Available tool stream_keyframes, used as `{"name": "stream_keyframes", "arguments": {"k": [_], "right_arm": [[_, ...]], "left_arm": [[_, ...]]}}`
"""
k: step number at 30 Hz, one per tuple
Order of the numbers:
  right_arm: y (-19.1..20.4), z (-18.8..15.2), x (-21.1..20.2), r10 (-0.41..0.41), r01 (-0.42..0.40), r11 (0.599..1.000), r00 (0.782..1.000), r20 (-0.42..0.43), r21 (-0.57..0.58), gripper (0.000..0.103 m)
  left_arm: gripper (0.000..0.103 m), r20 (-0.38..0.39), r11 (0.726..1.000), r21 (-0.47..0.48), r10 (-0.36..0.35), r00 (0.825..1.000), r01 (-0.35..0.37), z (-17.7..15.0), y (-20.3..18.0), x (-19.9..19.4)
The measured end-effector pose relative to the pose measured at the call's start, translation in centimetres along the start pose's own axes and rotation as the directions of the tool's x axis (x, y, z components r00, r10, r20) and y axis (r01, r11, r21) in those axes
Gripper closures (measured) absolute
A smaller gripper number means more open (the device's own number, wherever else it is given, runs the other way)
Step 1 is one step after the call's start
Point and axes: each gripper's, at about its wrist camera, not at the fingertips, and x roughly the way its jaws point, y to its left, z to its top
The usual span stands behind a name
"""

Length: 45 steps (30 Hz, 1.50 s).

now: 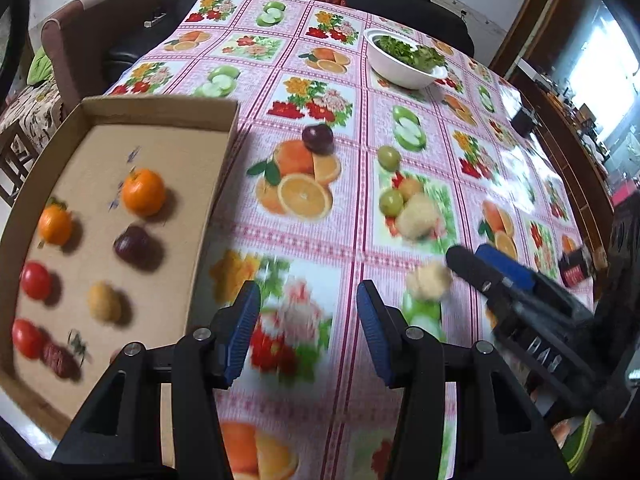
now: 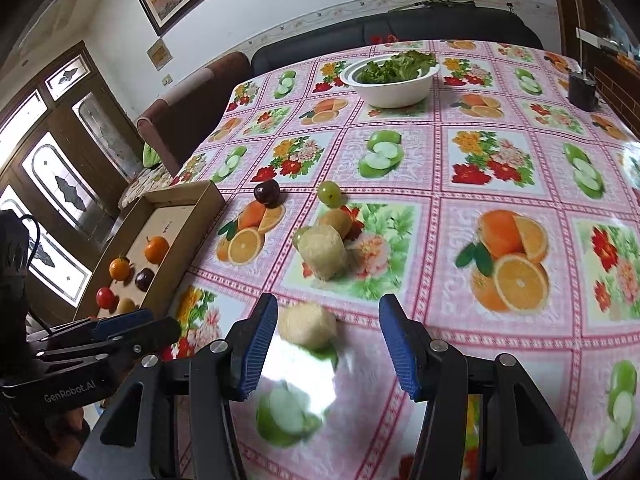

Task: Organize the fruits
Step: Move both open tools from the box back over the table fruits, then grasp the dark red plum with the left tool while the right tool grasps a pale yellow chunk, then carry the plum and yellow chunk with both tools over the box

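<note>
With the right gripper (image 2: 328,344) open and empty around the pale fuzzy fruit (image 2: 308,326) on the tablecloth (image 2: 480,320), lower until both pads flank it squarely, close gently, then carry it to the cardboard tray (image 2: 180,216); the left gripper (image 1: 308,332) hangs open, holding nothing.

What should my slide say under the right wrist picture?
Open right gripper nears a pale fruit on the fruit-print tablecloth.
</note>
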Motion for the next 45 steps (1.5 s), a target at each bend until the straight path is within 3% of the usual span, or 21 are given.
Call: {"name": "stream_keyframes", "arguments": {"k": [13, 17, 25, 26, 28, 29, 45], "right_arm": [[-0.1, 3.1, 6.2, 0.010, -0.009, 1.000, 0.998, -0.065, 0.016, 0.049], [-0.1, 3.4, 7.0, 0.024, -0.023, 1.000, 0.997, -0.073, 0.010, 0.066], [-0.4, 3.3, 5.7, 0.047, -0.046, 0.999, 0.998, -0.044, 0.021, 0.071], [-0.4, 3.1, 5.3, 0.050, -0.050, 0.999, 0.998, -0.038, 0.019, 0.071], [-0.5, 3.0, 4.6, 0.052, -0.052, 0.998, 0.998, -0.030, 0.018, 0.071], [-0.5, 2.9, 4.2, 0.052, -0.052, 0.998, 0.998, -0.025, 0.020, 0.071], [-1.6, 1.7, -0.9, 0.042, -0.047, 0.995, 0.997, 0.057, 0.083, 0.071]], "left_arm": [[0.055, -0.034, 0.996, -0.063, 0.061, 0.998, -0.063, 7.5, -0.7, 6.7], [0.055, -0.053, 0.994, -0.081, 0.067, 0.996, -0.072, 9.3, -0.9, 8.2], [0.055, -0.030, 0.989, -0.103, 0.108, 0.994, -0.110, 11.2, -1.2, 10.1], [0.057, -0.024, 0.989, -0.097, 0.112, 0.993, -0.114, 11.2, -1.3, 10.1], [0.075, -0.018, 0.993, -0.077, 0.087, 0.996, -0.088, 11.0, -1.7, 10.0], [0.076, -0.022, 0.994, -0.071, 0.082, 0.996, -0.083, 10.9, -1.9, 9.9], [0.076, 0.106, 0.994, -0.007, 0.109, 0.988, -0.108, 4.6, -2.0, 1.6]]}}
